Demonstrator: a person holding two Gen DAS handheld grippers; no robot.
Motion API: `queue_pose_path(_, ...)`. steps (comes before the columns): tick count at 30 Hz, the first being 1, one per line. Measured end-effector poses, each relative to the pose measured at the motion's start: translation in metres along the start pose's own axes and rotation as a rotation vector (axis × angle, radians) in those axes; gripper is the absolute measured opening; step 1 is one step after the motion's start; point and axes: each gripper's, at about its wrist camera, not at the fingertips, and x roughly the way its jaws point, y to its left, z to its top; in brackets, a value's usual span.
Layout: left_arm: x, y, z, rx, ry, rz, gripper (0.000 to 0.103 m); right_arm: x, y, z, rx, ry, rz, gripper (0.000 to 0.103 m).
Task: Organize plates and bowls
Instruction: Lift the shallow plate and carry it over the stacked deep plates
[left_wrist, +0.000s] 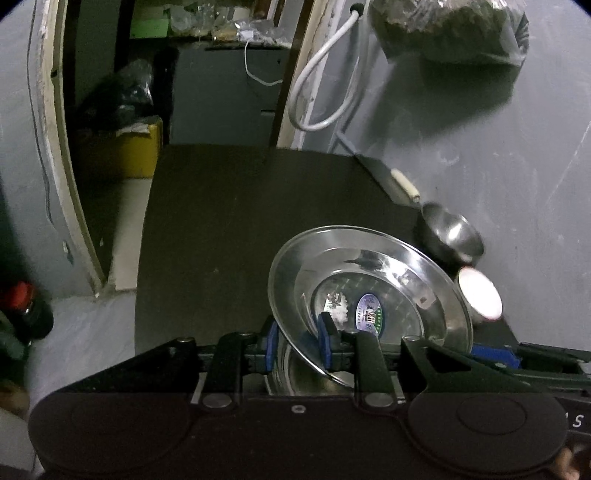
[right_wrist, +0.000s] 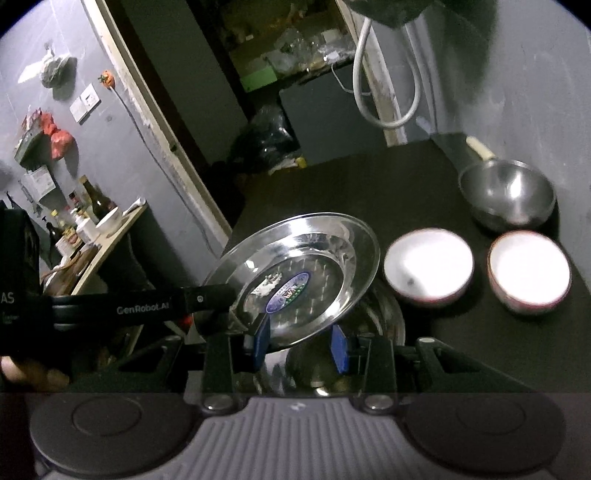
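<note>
The steel plate (left_wrist: 369, 295) is hanging tilted mid-frame above the dark worktop (left_wrist: 221, 229), gripped at its rim by the left gripper (left_wrist: 297, 343) and the right gripper (right_wrist: 301, 345). Both jaws are clamping it. Three bowls at the right are waiting unsorted; most remains.

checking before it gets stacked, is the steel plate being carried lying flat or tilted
Tilted. The steel plate slopes, its far rim higher than the near edge, lifted clear of the black table above another steel dish.
</note>
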Motion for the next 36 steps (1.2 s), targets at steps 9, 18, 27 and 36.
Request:
queue_pose_path(9,0.002,-0.007,-0.024,0.041,0.058,0.047,0.030,0.001,-0.002,-0.019,0.025,0.064,-0.004,0.040)
queue_pose_path(18,0.006,-0.013,-0.029,0.052,0.085,0.063,0.030,0.001,-0.007,-0.022,0.052,0.089,-0.007,0.040)
queue_pose_path(27,0.016,-0.023,-0.029,0.087,0.099,0.102,0.031,0.006,-0.011,-0.023,0.097,0.113,-0.007,0.040)
queue_pose_path(36,0.023,-0.024,-0.029,0.103,0.095,0.127,0.032,0.012,-0.008,-0.023,0.098,0.119,-0.023,0.040)
